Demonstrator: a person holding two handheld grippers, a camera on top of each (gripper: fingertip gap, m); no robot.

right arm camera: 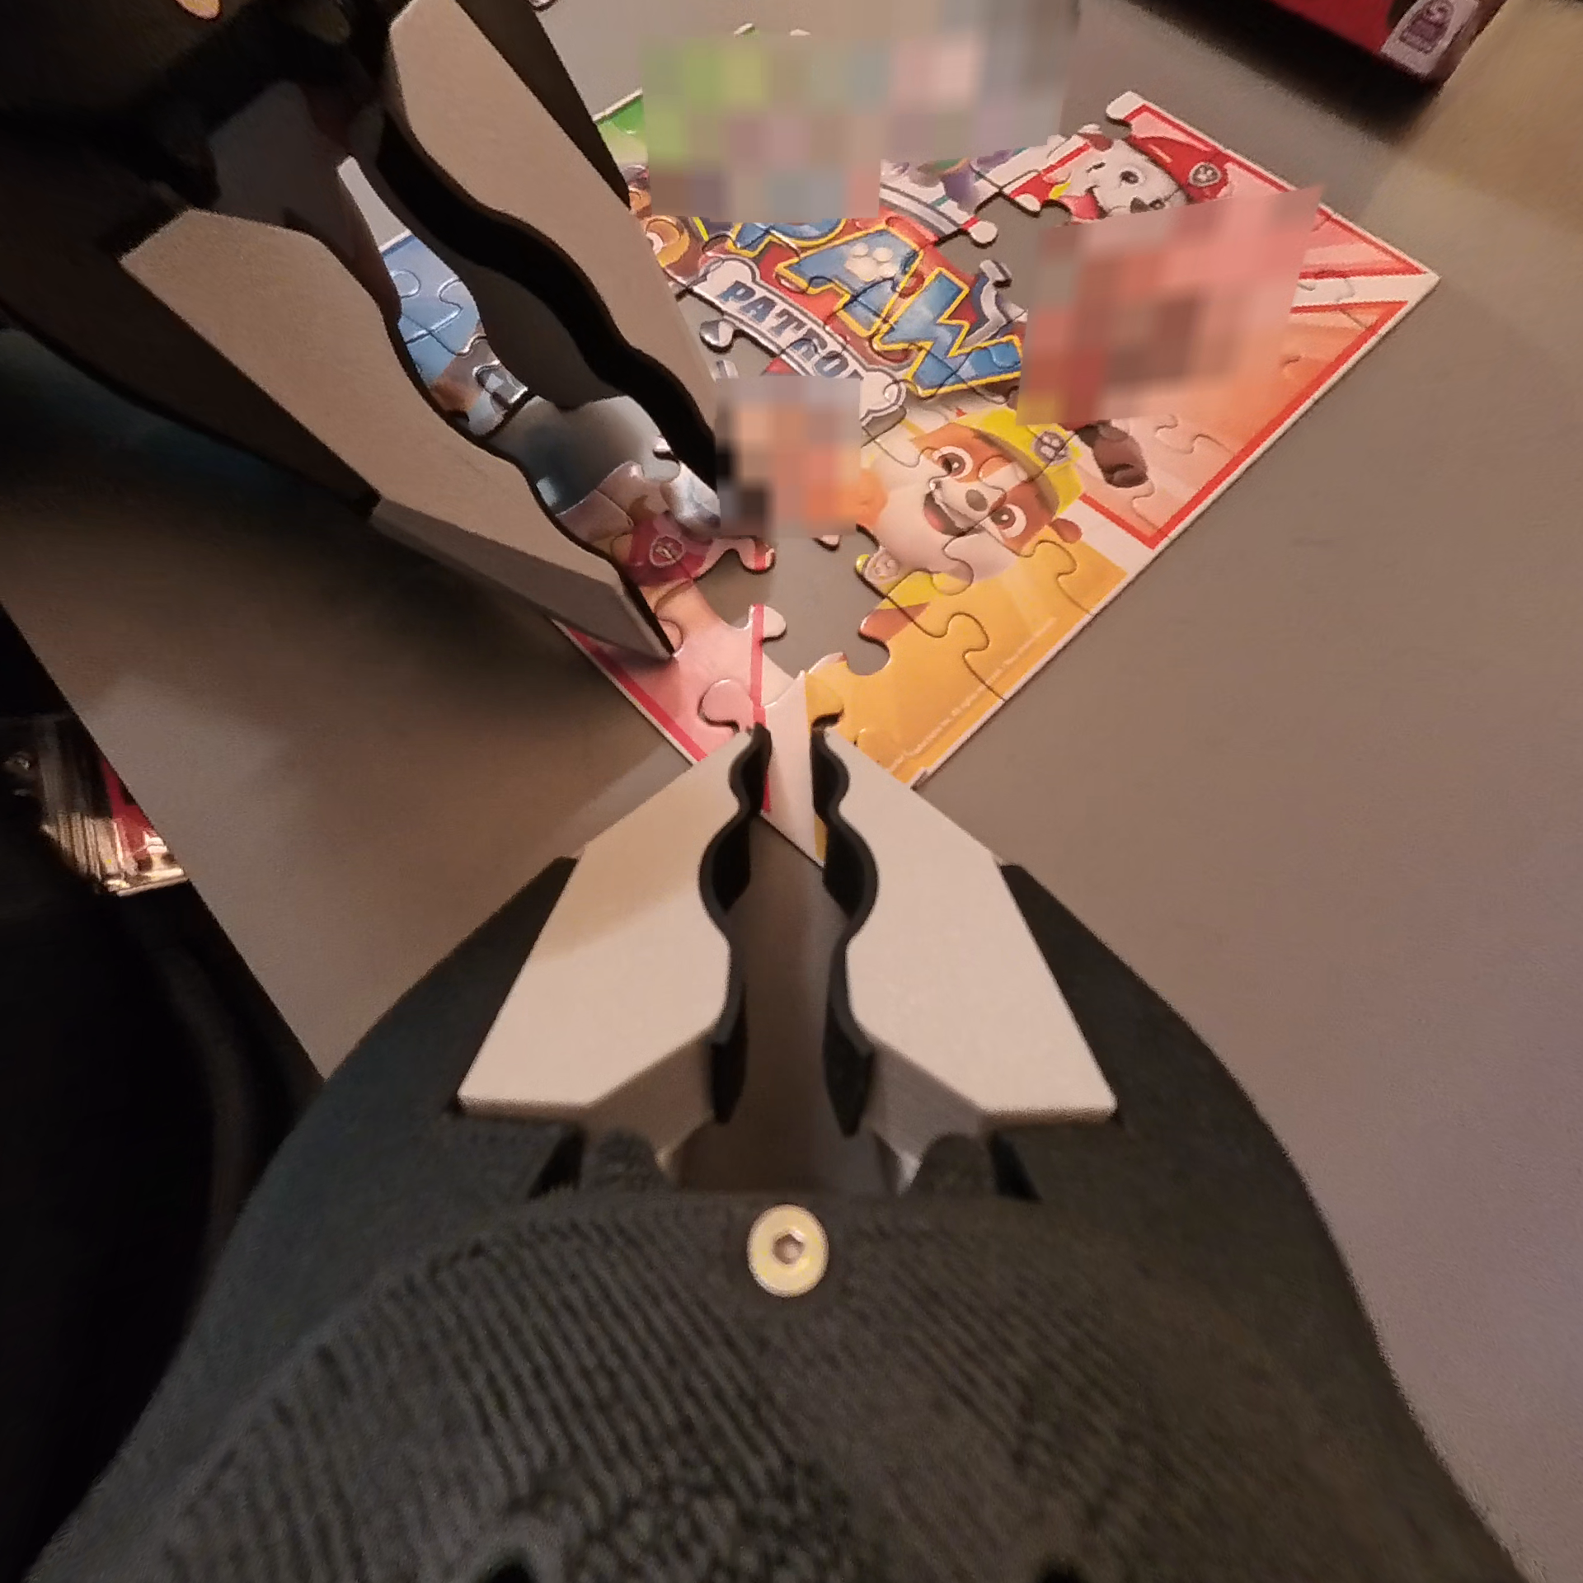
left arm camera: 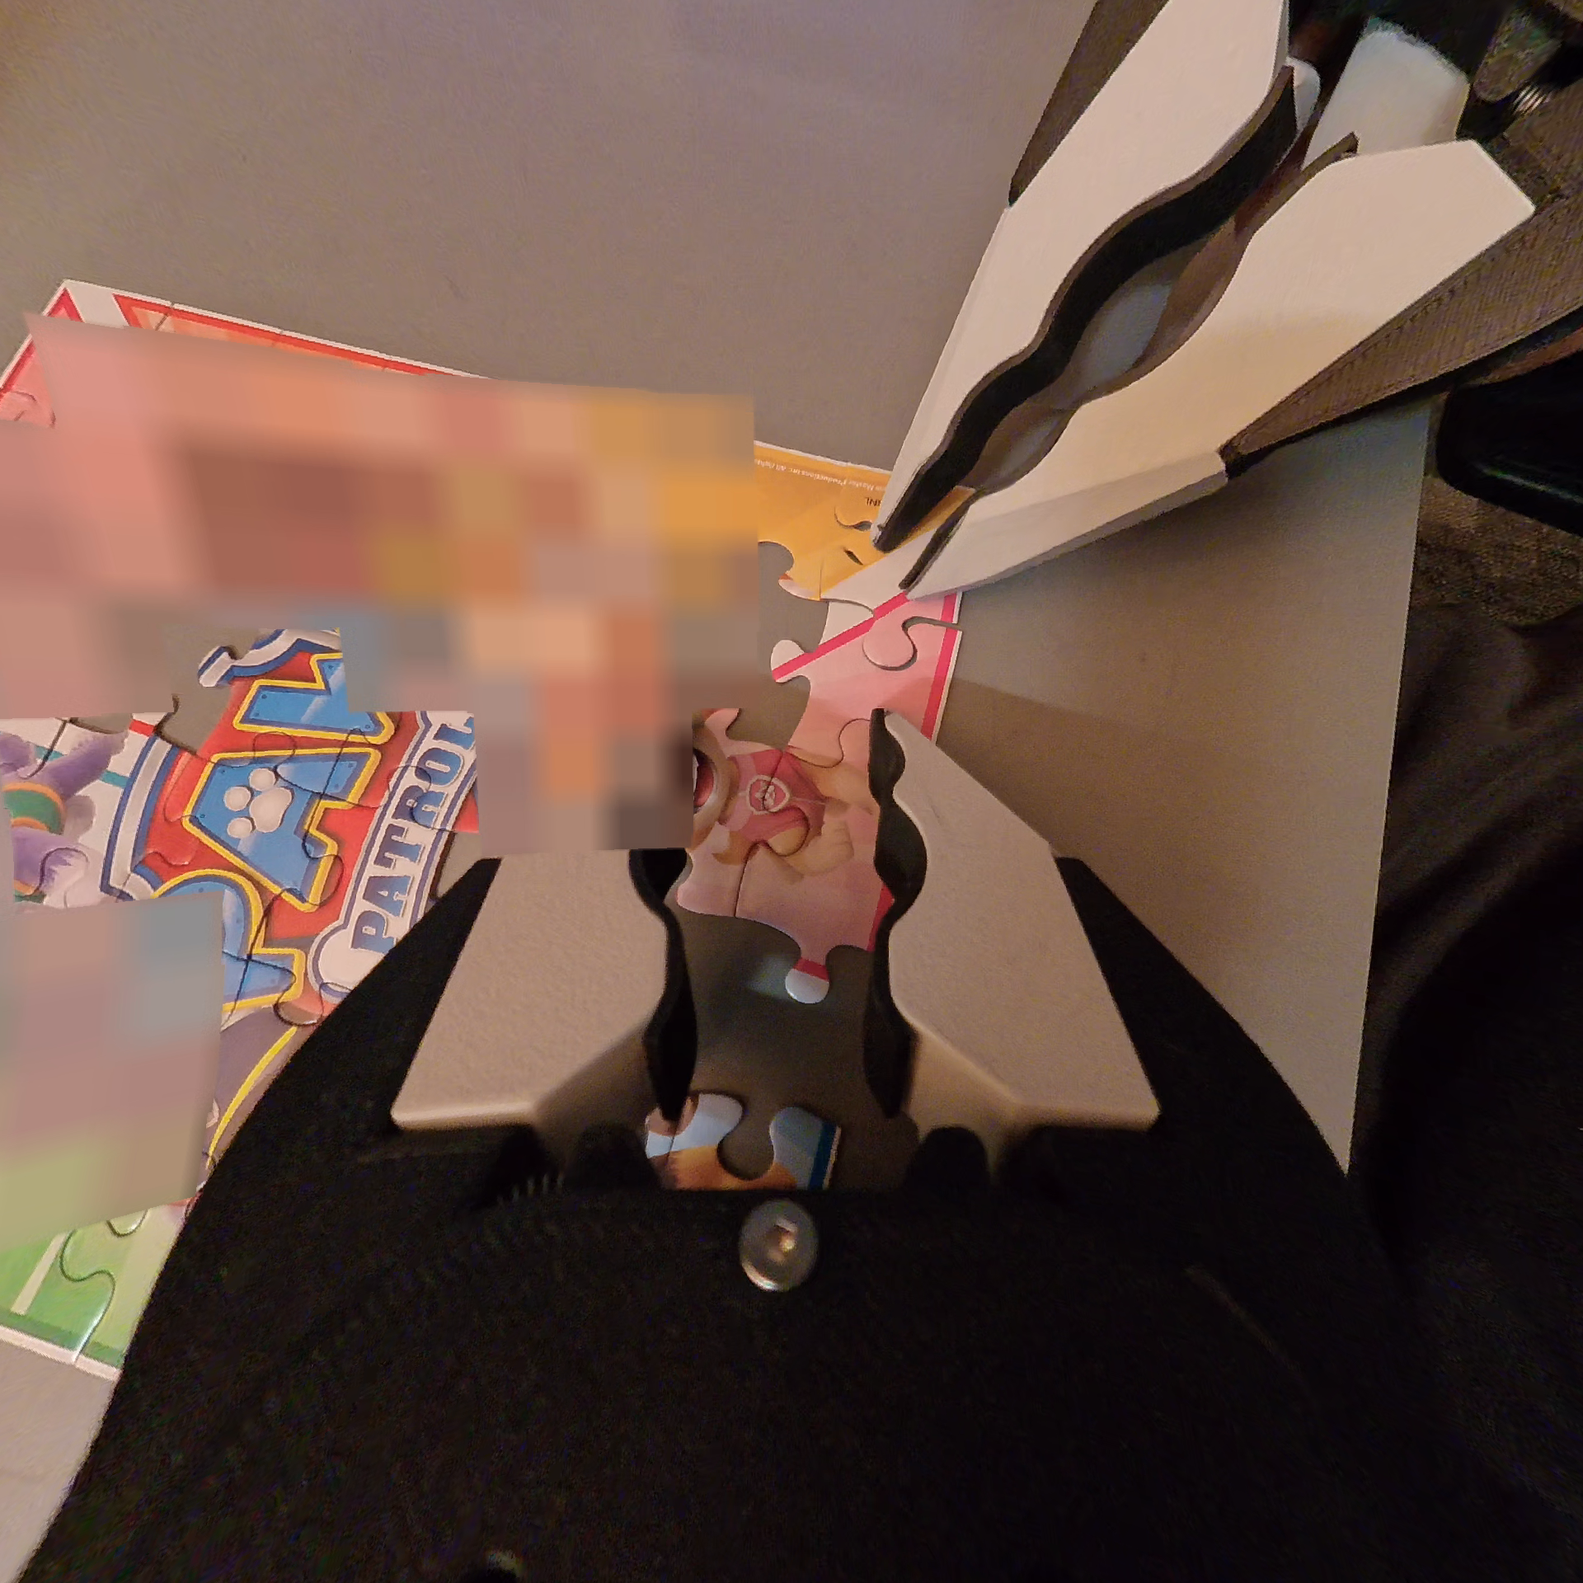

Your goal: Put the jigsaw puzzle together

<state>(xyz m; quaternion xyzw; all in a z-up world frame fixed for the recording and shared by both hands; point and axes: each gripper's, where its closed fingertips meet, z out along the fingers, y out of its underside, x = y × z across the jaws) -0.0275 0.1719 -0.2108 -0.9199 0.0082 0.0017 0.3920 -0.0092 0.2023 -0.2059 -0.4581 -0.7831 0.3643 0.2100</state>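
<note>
A colourful cartoon jigsaw puzzle lies partly assembled on a grey table, with gaps among its pieces. My right gripper has its fingers nearly closed, with a narrow gap. Its tips rest over the puzzle's near corner piece, whose white strip shows between the pads; the piece lies flat. The right gripper also shows in the left wrist view. My left gripper is open over the pink pieces. One fingertip rests on a pink edge piece, and nothing is held between the pads.
A red box stands at the table's far right edge. The table edge runs close on the right in the left wrist view, with dark fabric beyond. A gap in the puzzle lies between the pink and yellow pieces. The grippers' ends are close to 4 cm from one another.
</note>
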